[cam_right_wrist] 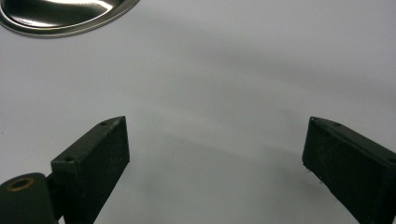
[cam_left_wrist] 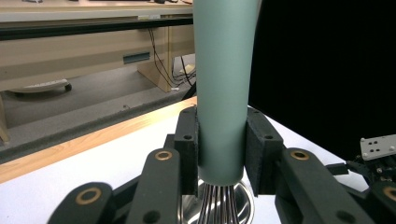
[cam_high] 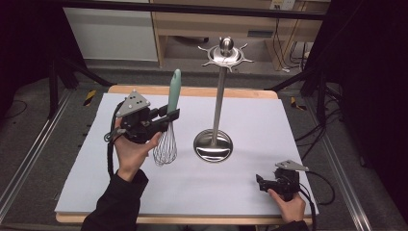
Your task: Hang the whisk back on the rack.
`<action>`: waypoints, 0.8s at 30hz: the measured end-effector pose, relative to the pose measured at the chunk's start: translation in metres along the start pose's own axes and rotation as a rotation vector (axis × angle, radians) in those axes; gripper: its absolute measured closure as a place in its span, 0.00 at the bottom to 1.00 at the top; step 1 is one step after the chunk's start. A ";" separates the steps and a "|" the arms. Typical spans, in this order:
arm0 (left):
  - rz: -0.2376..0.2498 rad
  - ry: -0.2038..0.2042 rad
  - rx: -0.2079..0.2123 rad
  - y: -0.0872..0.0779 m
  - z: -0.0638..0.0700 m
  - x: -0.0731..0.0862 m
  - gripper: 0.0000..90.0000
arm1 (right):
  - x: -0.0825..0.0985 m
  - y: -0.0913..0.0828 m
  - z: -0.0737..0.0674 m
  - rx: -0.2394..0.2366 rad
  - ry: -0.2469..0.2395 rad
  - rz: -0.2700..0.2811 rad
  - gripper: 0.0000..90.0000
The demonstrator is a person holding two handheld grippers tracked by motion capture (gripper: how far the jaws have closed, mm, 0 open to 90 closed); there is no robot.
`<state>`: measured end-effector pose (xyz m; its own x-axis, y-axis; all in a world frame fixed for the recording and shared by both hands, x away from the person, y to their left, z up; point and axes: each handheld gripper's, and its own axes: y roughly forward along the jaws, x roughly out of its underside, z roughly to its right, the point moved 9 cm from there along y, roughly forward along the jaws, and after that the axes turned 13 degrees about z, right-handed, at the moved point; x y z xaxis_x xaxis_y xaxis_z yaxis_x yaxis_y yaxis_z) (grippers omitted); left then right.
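Nearest the lens in the left gripper view, a whisk (cam_left_wrist: 222,93) stands upright: smooth pale-green handle, steel wire loops below. Left gripper (cam_high: 169,117), left of centre in the high view, clamps both pads onto that handle, whisk beside the steel stand (cam_high: 215,139). Right gripper (cam_right_wrist: 215,158), lower right, rests wide open, holding nothing.

You will find no text, label, brand, number or sign that can be read here. Nothing legible stands on any surface that faces you, in any of the views.
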<state>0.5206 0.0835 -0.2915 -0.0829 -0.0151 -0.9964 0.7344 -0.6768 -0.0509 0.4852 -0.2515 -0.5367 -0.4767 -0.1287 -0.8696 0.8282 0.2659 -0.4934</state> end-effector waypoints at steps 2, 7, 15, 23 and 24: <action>-0.002 0.006 0.005 0.002 0.002 -0.002 0.77 | 0.000 0.000 0.000 0.001 0.000 -0.001 0.09; -0.004 0.016 0.015 0.007 0.008 -0.008 0.77 | 0.000 0.000 0.000 -0.001 0.003 -0.003 0.09; -0.014 0.039 0.022 0.016 0.015 -0.017 0.77 | 0.000 0.000 -0.001 -0.005 0.006 -0.001 0.09; -0.023 0.049 0.020 0.024 0.017 -0.022 0.77 | 0.000 0.001 -0.001 -0.006 0.007 0.000 0.09; -0.025 0.051 0.020 0.025 0.017 -0.022 0.77 | 0.000 0.001 -0.001 -0.006 0.013 0.001 0.09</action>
<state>0.5293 0.0542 -0.2697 -0.0663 0.0394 -0.9970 0.7190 -0.6909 -0.0751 0.4855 -0.2500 -0.5366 -0.4800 -0.1161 -0.8696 0.8269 0.2714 -0.4926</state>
